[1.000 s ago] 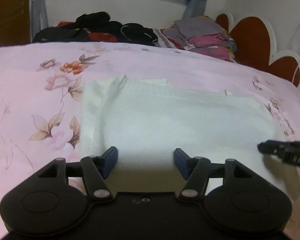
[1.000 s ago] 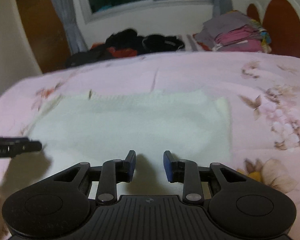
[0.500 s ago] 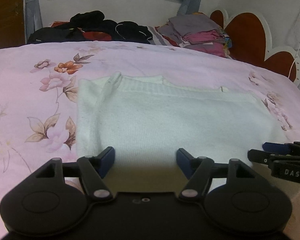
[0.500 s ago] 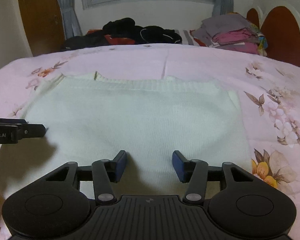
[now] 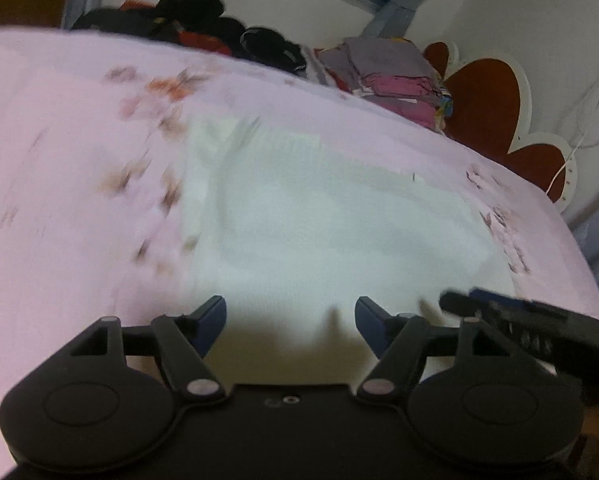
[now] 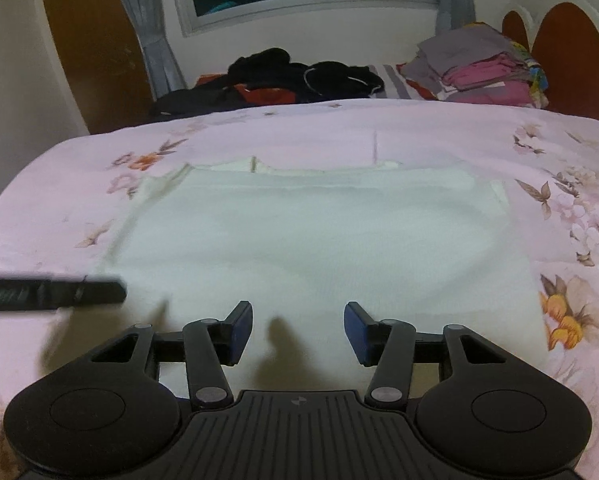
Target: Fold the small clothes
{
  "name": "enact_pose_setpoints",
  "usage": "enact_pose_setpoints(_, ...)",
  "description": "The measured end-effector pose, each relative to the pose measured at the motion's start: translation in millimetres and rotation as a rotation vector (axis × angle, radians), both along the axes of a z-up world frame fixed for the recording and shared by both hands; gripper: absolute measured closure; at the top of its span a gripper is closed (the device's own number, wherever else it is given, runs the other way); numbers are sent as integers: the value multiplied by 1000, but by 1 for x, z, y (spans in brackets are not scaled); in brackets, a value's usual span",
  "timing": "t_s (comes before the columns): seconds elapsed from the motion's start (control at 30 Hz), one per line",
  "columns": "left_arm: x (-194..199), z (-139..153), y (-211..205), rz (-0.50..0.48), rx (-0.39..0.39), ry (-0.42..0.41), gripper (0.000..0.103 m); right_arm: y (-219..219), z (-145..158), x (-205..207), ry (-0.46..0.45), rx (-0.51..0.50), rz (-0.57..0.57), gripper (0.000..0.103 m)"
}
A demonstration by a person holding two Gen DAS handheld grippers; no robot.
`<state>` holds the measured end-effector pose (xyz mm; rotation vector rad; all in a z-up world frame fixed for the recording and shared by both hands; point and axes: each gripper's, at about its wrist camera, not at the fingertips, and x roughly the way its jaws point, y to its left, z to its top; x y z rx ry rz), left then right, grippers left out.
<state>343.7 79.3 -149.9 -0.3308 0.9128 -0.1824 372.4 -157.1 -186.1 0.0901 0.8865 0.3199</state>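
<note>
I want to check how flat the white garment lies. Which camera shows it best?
The right wrist view: the white garment is sharp, all its edges showing on the pink floral bedspread. The left wrist view shows it blurred and skewed.

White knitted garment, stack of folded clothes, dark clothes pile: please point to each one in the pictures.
white knitted garment (image 6: 319, 240), right wrist view, middle of its flat body.
stack of folded clothes (image 6: 479, 68), right wrist view, pink layers.
dark clothes pile (image 6: 275, 76), right wrist view, black centre.

A white knit garment (image 6: 319, 236) lies flat before me on the floral sheet (image 6: 451, 136), apparently already folded.
</note>
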Motion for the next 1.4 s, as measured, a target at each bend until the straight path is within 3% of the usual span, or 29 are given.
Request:
enact_pose_setpoints(0.17, -40, -9, 17, 80, -125, 75, 31, 2, 3, -13, -3, 1, 6, 52)
enact_pose_setpoints(0.37, -66, -31, 19, 217, -335, 158, 29, 0, 3, -20, -2, 17, 28, 52)
enact_pose_setpoints(0.5, -57, -44, 13, 305, -432, 96, 19, -2, 1, -17, -9, 28, 58, 52)
enact_pose_setpoints(0.77, -15, -63, 4, 496, -567, -78, 19, -3, -6, 14, -53, 24, 83, 52)
enact_pose_setpoints(0.83, -7, -64, 2, 521, -576, -105, 23, -1, -9, 26, -65, 18, 81, 52)
enact_pose_setpoints(0.87, -3, -64, 2, 531, -582, -115, 32, 0, -11, 31, -69, 19, 77, 52)
enact_pose_setpoints(0.97, 5, -75, 4, 570, -606, -111, 72, 6, -26, 44, -63, -27, 83, 52)
enact_pose_setpoints(1.03, 6, -80, 10, 593, -615, -105, 86, 13, -42, 47, -43, -80, 106, 52)
enact_pose_setpoints(1.1, 6, -80, 12, 597, -598, -113, 93, 21, -49, 39, -106, -157, 153, 52)
enact_pose_setpoints(1.17, 6, -72, 9, 586, -564, -133, 95, 22, -52, 38, -116, -167, 154, 51)
enact_pose_setpoints(1.3, 11, -41, -4, 505, -430, -202, 96, 15, -51, 43, -101, -132, 163, 51)
enact_pose_setpoints(1.4, 18, -15, -22, 418, -321, -256, 96, -3, -40, 44, -84, -21, 109, 50)
